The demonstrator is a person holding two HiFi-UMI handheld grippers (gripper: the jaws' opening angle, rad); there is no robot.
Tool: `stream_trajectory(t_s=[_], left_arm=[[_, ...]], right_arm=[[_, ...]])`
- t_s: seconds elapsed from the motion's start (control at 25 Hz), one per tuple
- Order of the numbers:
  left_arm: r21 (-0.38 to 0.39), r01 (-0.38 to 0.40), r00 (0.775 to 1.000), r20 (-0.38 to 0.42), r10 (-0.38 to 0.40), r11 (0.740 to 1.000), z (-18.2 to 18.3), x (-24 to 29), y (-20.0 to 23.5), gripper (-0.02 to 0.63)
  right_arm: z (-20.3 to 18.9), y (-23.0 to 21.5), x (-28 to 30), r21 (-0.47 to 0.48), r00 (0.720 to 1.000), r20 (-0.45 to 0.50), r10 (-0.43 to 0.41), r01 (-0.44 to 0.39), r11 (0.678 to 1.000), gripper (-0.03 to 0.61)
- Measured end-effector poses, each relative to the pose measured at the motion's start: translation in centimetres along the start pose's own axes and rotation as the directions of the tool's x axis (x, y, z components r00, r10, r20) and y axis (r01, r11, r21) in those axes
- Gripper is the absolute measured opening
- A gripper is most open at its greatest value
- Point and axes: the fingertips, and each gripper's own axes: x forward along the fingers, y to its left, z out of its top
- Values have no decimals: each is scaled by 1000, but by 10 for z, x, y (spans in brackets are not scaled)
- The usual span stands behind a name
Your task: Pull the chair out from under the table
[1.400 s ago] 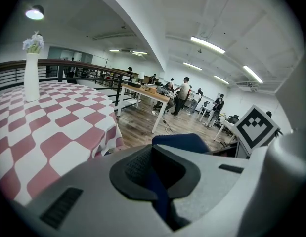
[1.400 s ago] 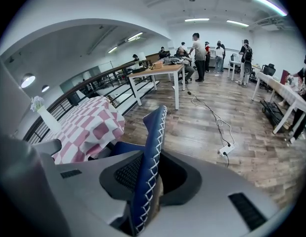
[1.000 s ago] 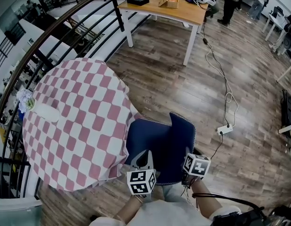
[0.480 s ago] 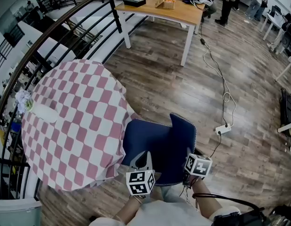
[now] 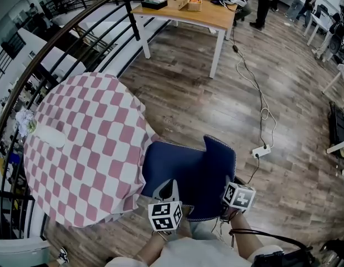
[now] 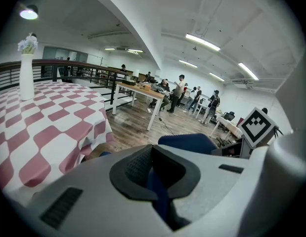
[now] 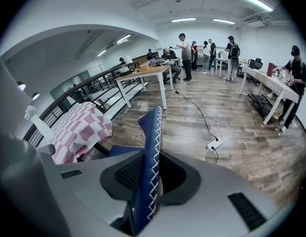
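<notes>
My left gripper [image 5: 170, 187] and right gripper [image 5: 227, 183] are both clamped on the blue chair [image 5: 185, 168] back, beside the checked table [image 5: 83, 143].

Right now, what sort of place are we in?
Likely an open-plan office or lab, possibly on an upper level: a railing runs along the edge, a worktable is cluttered with gear, and people stand among desks farther back.

left tongs [image 5: 170, 189], right tongs [image 5: 227, 187], both clamped
</notes>
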Motion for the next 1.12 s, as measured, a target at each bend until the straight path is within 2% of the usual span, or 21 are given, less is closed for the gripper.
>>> stream_trajectory(t_s=[1.12], left_arm=[[24, 26, 1000, -11, -26, 999, -11, 5, -34, 3]], right_arm=[[-9, -45, -14, 10, 1000, -8, 3, -3, 1000, 86]])
